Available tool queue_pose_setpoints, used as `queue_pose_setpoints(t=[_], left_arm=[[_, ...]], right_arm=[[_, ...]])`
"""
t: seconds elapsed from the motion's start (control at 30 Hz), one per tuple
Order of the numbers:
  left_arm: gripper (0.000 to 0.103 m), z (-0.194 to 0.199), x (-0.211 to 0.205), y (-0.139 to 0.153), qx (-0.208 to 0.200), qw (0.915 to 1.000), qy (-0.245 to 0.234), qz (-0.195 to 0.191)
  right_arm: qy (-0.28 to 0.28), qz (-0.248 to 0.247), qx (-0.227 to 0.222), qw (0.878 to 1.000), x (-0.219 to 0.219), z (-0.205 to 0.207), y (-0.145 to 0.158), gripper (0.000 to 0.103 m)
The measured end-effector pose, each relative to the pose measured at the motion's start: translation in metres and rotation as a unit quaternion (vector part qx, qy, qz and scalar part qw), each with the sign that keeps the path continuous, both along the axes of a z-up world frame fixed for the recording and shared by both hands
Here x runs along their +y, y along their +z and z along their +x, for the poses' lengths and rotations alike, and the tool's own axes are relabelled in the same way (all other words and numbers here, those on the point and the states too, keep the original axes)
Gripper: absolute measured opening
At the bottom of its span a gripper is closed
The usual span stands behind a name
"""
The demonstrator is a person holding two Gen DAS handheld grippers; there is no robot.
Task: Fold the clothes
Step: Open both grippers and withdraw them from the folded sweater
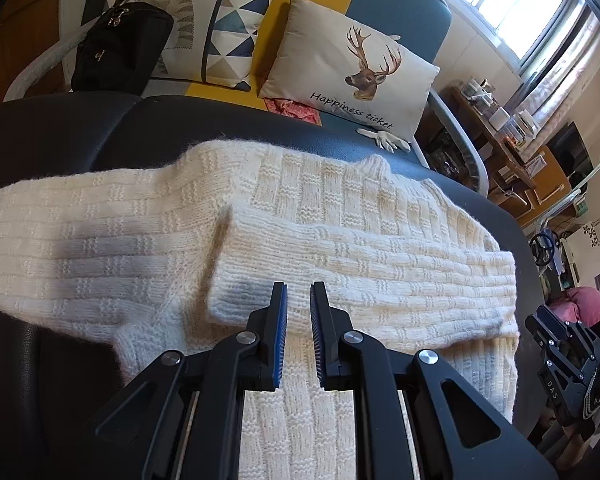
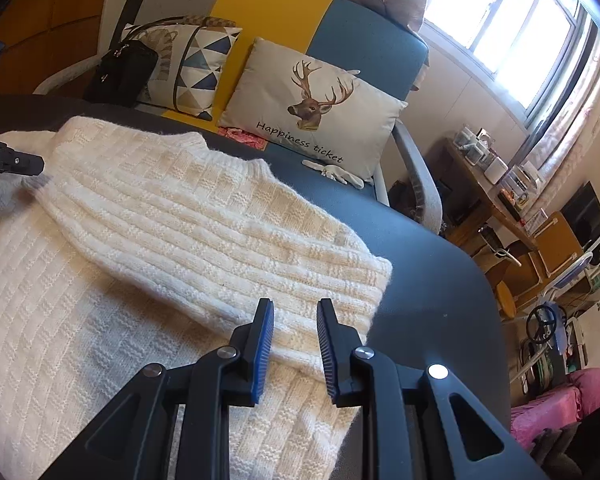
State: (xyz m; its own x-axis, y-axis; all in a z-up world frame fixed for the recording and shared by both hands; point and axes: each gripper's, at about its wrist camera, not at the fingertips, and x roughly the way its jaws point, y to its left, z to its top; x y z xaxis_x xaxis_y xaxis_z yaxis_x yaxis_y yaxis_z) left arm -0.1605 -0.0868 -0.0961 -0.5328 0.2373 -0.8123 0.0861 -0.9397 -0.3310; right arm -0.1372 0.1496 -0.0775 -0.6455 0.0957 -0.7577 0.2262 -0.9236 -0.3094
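Cream knit sweater (image 1: 284, 240) spread on the dark surface (image 2: 432, 276), one sleeve (image 2: 228, 248) folded across it.

It looks thick, soft and floppy to me; I'd pinch at a cuff or hem edge. Pillows (image 2: 312, 116) and a bag (image 1: 120, 48) sit well behind, nothing blocking. My left gripper (image 1: 299, 292) and right gripper (image 2: 295, 308) hover slightly parted, both empty.

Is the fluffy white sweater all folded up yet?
Not yet. One sleeve already lies folded across the cream knit sweater on the dark table. The other sleeve is spread out sideways. The left gripper and right gripper hold nothing. That sleeve and the body are left to fold.
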Motion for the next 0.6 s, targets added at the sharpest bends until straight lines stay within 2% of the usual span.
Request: queue_pose_setpoints(t=[0.07,0.13,0.2,0.23,0.3,0.4,0.47,0.6], left_arm=[[0.012,-0.001,0.001,-0.001,-0.001,1.0000,-0.001,-0.002],[0.012,-0.001,0.002,-0.001,0.000,1.0000,-0.004,-0.003],[0.012,0.001,0.000,0.000,0.005,1.0000,-0.006,-0.001],[0.012,0.003,-0.002,0.001,0.008,0.9999,-0.007,-0.001],[0.012,0.005,-0.006,0.003,0.015,0.9999,-0.008,0.001],[0.012,0.002,-0.012,0.004,0.018,0.9998,-0.004,0.006],[0.012,-0.005,-0.012,0.004,0.020,0.9998,-0.002,0.007],[0.012,-0.020,0.001,-0.003,0.010,0.9997,-0.017,-0.011]], right_arm=[[-0.007,-0.054,-0.030,0.998,0.015,-0.010,-0.009,0.022],[-0.039,-0.070,-0.083,0.993,0.035,-0.029,-0.033,0.022],[-0.095,-0.070,-0.134,0.984,0.068,-0.042,-0.061,0.022],[-0.108,-0.097,-0.136,0.980,0.084,-0.043,-0.062,0.023],[-0.158,-0.091,-0.123,0.976,0.107,-0.042,-0.049,0.025],[-0.153,-0.184,-0.092,0.967,0.126,-0.039,-0.016,0.026],[-0.146,-0.186,-0.083,0.968,0.125,-0.049,-0.006,0.026],[-0.117,-0.230,-0.126,0.958,0.117,-0.093,-0.020,0.026]])
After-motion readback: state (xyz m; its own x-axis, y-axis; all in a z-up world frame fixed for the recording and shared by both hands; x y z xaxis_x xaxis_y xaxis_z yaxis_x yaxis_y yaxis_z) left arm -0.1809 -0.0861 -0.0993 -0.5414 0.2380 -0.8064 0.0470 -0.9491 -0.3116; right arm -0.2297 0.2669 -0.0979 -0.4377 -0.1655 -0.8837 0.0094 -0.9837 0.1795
